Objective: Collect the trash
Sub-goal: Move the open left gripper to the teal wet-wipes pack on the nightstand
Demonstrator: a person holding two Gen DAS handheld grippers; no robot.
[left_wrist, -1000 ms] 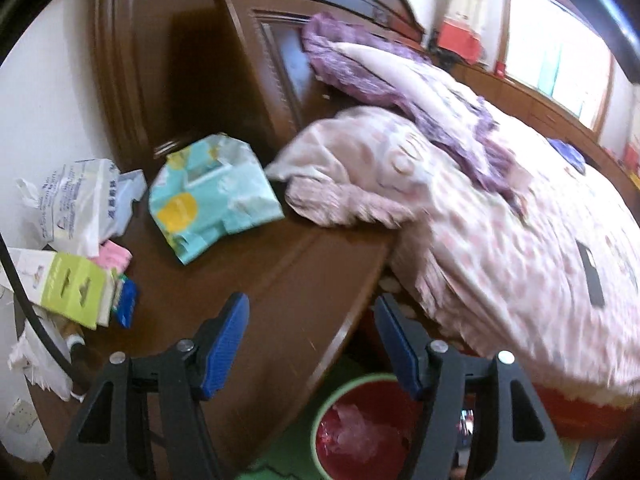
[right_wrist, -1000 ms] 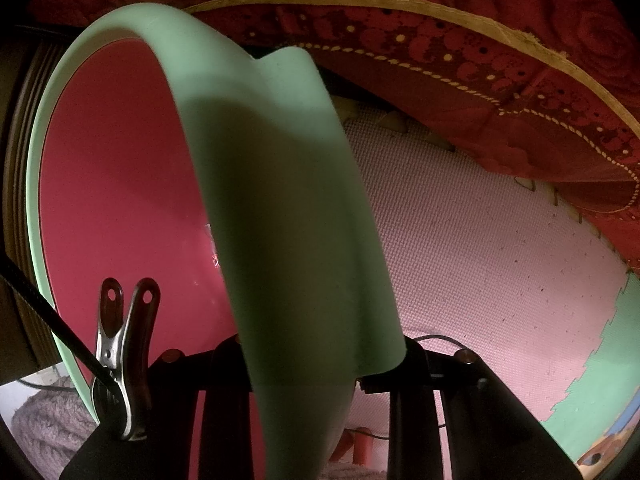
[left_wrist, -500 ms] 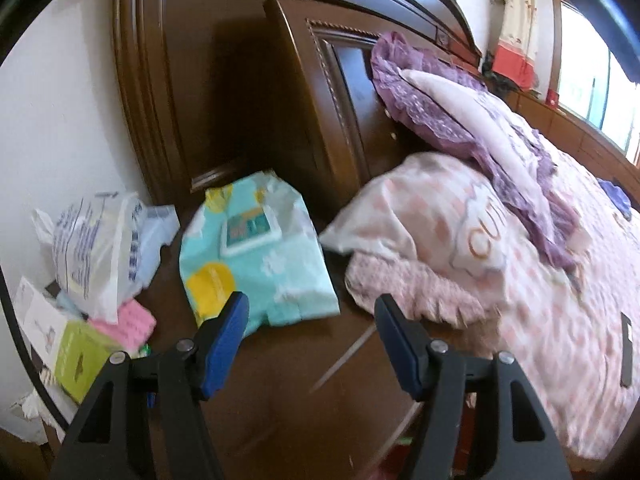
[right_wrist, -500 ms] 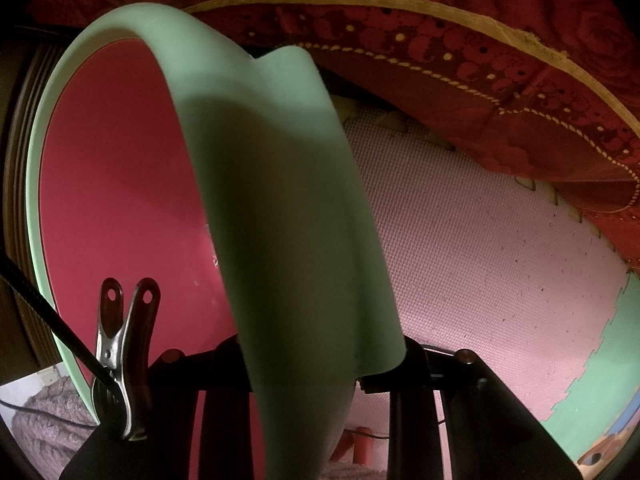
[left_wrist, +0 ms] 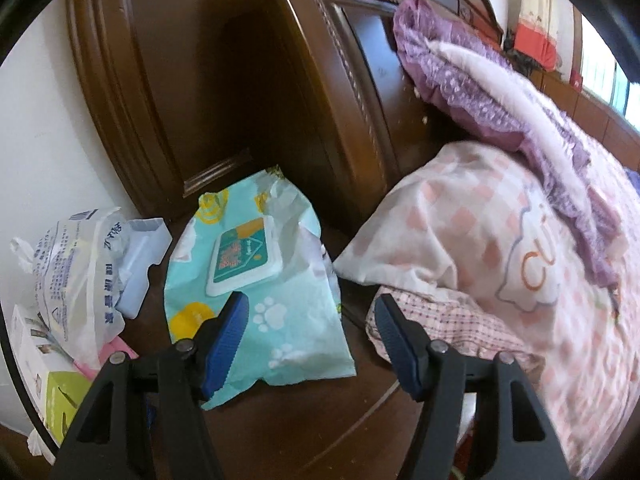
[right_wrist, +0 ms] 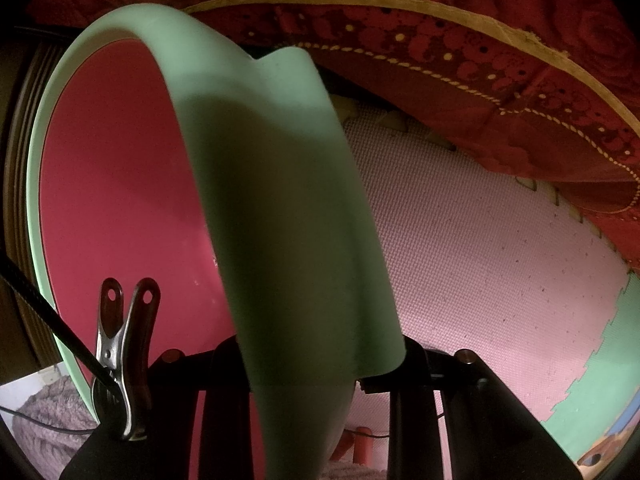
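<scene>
Left wrist view: my left gripper (left_wrist: 310,334) spread wide, empty, above dark wood nightstand (left_wrist: 280,420). Teal wet-wipe pack (left_wrist: 256,292) lies flat under its left finger, beside pink pillow (left_wrist: 472,240).

Right wrist view: my right gripper (right_wrist: 320,364) clamps green rim of trash bin (right_wrist: 280,200); red interior at left, pink floor mat (right_wrist: 480,260) at right.

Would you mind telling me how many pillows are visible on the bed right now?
2. A pink checked pillow lies nearest the nightstand; a purple frilled pillow leans against the headboard behind it. More could be hidden further along the bed.
</scene>
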